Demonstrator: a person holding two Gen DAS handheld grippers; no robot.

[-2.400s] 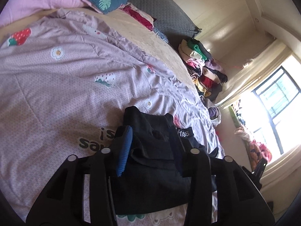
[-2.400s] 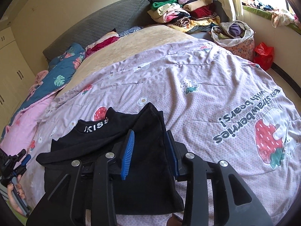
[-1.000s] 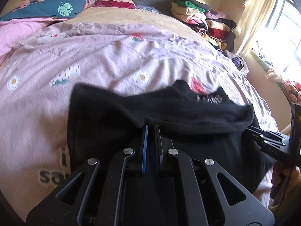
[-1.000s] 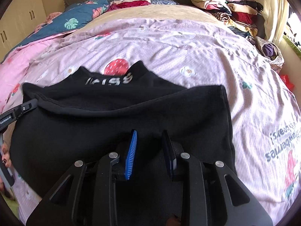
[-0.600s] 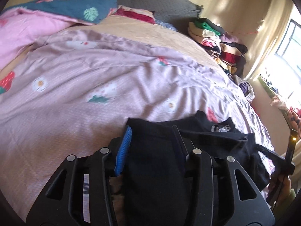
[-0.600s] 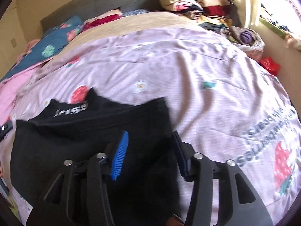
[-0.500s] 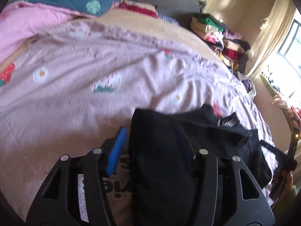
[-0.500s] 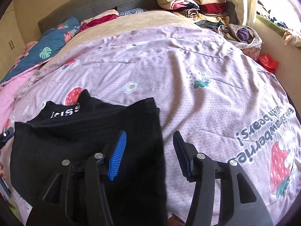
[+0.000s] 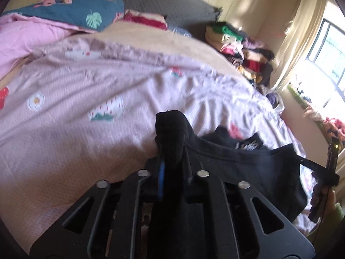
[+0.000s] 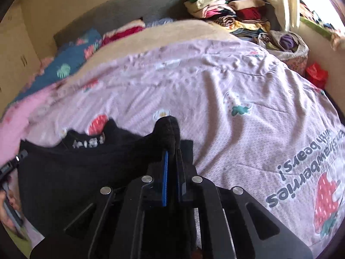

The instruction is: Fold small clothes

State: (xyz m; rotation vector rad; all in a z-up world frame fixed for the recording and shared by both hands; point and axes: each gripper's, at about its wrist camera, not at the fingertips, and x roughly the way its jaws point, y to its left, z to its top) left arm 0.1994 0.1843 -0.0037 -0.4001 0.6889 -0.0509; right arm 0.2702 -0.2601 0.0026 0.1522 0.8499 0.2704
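A pinch of black cloth is being clamped in the left claw (image 9: 172, 164); the jaws are being held nearly together, with a tuft bulging out at 12 o'clock beyond the tips. The right claw (image 10: 171, 166) is being kept closed the same way on another corner of the same garment (image 10: 86, 172), its own tuft poking out ahead of the pads. A corner in each claw suggests the near edge is being gripped so that it can be carried over the rest in one fold; that is a judgement.

Outward from the left claw, the garment is being stretched toward 3 o'clock, where the right claw is being seen at the frame's edge. From the right claw it is being spread toward 9 o'clock, its lettered collar (image 10: 86, 143) lying at 10 o'clock. It is lying on the bed (image 10: 215, 86), on a lilac strawberry-print quilt.

Further out, at 1 o'clock, a stack of folded clothes (image 10: 228, 10) is being kept by the headboard, probably as the pile for finished pieces.
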